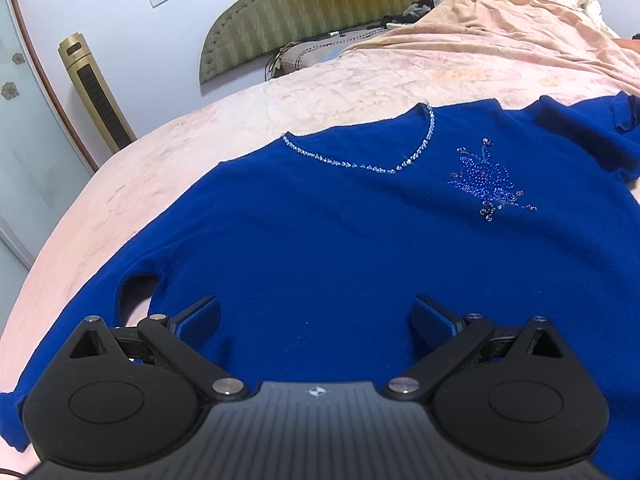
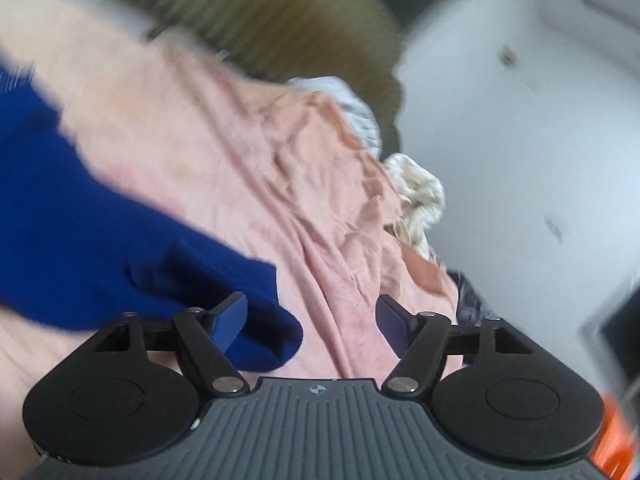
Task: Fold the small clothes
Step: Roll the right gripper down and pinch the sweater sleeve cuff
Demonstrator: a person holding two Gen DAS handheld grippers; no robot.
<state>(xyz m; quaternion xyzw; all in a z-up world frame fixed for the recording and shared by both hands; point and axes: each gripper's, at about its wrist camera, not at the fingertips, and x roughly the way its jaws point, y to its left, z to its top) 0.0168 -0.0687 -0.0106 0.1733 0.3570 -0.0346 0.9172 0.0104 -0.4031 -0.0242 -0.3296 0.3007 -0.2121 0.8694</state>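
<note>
A blue knit sweater [image 1: 320, 232] lies spread flat, front up, on a pink bedspread [image 1: 360, 80]. It has a beaded neckline [image 1: 360, 164] and a beaded motif [image 1: 488, 184] on the chest. My left gripper [image 1: 316, 320] is open and empty, just above the sweater's lower body, with a sleeve [image 1: 132, 280] to its left. My right gripper [image 2: 312, 320] is open and empty over the end of the other sleeve [image 2: 256, 320]; its left finger is above the cuff. The right wrist view is motion-blurred.
An olive padded headboard [image 1: 300, 12] stands against the white wall. A gold tower fan [image 1: 96, 92] is at the left beside a glass door. Rumpled pink bedding [image 2: 320, 160] and a cream cloth [image 2: 416, 200] lie at the bed's right side.
</note>
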